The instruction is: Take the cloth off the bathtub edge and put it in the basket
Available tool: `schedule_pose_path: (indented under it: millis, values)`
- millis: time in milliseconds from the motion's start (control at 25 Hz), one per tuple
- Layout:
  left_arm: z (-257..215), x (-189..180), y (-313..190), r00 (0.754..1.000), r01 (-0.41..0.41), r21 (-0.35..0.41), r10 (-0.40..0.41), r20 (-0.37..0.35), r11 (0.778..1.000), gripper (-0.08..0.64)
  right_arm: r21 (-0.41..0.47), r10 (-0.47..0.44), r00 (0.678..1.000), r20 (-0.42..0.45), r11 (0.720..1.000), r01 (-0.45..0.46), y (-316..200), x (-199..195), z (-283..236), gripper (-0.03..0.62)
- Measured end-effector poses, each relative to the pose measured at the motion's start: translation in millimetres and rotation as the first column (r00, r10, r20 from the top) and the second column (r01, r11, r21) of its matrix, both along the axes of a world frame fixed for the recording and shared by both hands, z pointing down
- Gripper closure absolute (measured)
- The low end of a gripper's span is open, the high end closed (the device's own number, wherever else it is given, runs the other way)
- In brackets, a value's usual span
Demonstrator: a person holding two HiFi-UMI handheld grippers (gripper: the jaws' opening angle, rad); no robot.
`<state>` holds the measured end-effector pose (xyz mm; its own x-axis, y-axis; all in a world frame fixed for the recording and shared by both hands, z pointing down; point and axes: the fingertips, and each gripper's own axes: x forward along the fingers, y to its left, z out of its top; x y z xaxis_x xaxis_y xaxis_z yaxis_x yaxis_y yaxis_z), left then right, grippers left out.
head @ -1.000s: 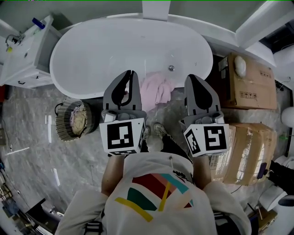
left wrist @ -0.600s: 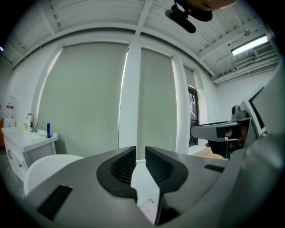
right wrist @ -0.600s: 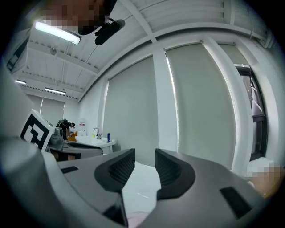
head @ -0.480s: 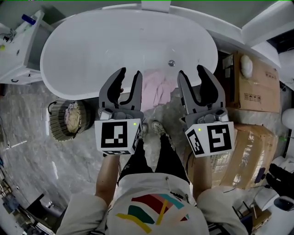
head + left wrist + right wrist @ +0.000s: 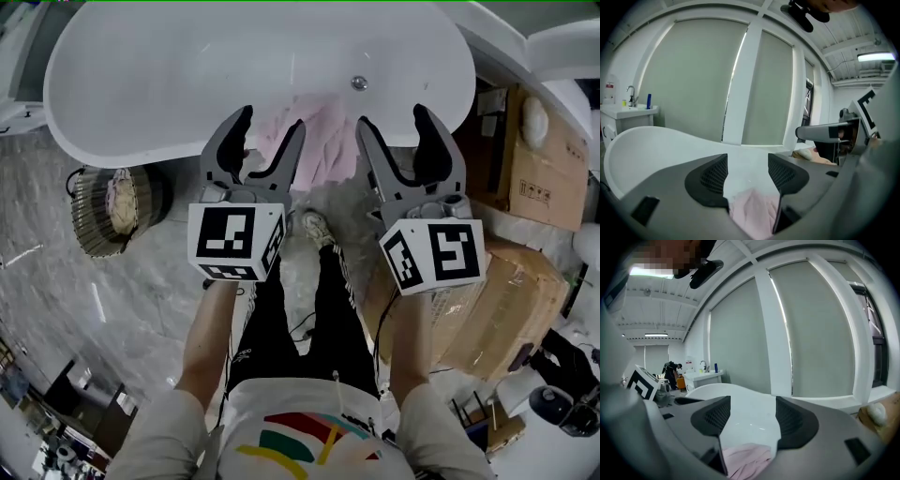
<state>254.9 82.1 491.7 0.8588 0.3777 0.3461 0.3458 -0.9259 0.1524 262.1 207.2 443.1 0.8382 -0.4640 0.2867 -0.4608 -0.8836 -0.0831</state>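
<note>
- The left gripper (image 5: 270,127) has its jaws wide apart. They have just been opening, and the pads press on nothing.
- The right gripper (image 5: 394,122) is also spread wide, its jaws having just been opening. It holds nothing.
- The pink cloth (image 5: 314,141) hangs over the near edge of the white bathtub (image 5: 187,75). In the head view it lies between the two grippers.
- In that view the left gripper's right-hand jaw crosses the cloth's left border, and the right gripper's left-hand jaw stands just beside its right border.
- In the left gripper view the cloth (image 5: 752,213) sits low in the gap between the jaws, ahead of the pads and apart from them.
- In the right gripper view the cloth (image 5: 745,460) also lies low between the jaws, ahead of the pads and untouched by them.
- The woven basket (image 5: 84,202) stands on the floor to the left of the left gripper, beside the tub's outer wall and well apart from the cloth.
- A pale bundle (image 5: 122,195) already lies inside it.
</note>
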Motion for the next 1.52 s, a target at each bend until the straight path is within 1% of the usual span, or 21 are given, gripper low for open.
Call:
schedule_pose_path:
  millis: [120,240,320,400,520,640,800,960,1120,1320,1440,1520]
  values:
    - [50,-6,-4,0.999,0.0,0.034,-0.002,0.045,0.999,0.307,-0.025,-0.021,0.998,0.052,0.999,0.023,-7,-2,44,0.299]
    - [91,-8,-11,0.995,0.028,0.016,-0.029,0.094,0.999,0.307,-0.045,-0.028,0.995,0.095,0.998,0.032,-9,-5,87,0.299]
    - [114,-13,-15,0.99,0.053,0.002,-0.052,0.131,0.999,0.307,-0.058,-0.017,0.99,0.14,0.998,0.026,-5,-11,118,0.299]
    - [134,-18,-18,0.986,0.061,0.002,-0.06,0.153,0.998,0.307,-0.07,-0.008,0.984,0.18,0.997,0.021,-4,-16,147,0.299]
    - [157,-25,-19,0.984,0.047,0.011,-0.048,0.172,0.999,0.308,-0.075,-0.005,0.976,0.219,0.997,0.022,-8,-23,182,0.289]
    - [177,-38,-15,0.975,0.033,0.013,-0.035,0.22,0.999,0.307,-0.078,-0.005,0.963,0.269,0.997,0.027,-12,-33,208,0.265]
    - [195,-47,-7,0.963,0.022,-0.002,-0.021,0.268,1.0,0.299,-0.077,-0.004,0.954,0.298,0.997,0.028,-15,-36,228,0.245]
    - [204,-53,-1,0.955,0.034,-0.012,-0.029,0.295,0.999,0.293,-0.062,0.003,0.943,0.333,0.998,0.018,-15,-40,241,0.239]
    - [214,-56,4,0.947,0.034,-0.005,-0.03,0.32,0.999,0.293,-0.041,0.014,0.934,0.356,0.999,0.001,-13,-42,250,0.239]
    - [231,-59,-1,0.934,0.059,0.017,-0.061,0.353,0.998,0.285,-0.052,0.026,0.924,0.382,0.999,-0.006,-12,-45,266,0.235]
    - [245,-58,0,0.926,0.044,0.014,-0.046,0.375,0.999,0.267,-0.066,0.027,0.914,0.404,0.998,0.0,-12,-45,280,0.232]
    - [253,-57,1,0.918,0.042,0.003,-0.039,0.395,0.999,0.252,-0.09,0.037,0.908,0.418,0.996,0.001,-12,-45,289,0.232]
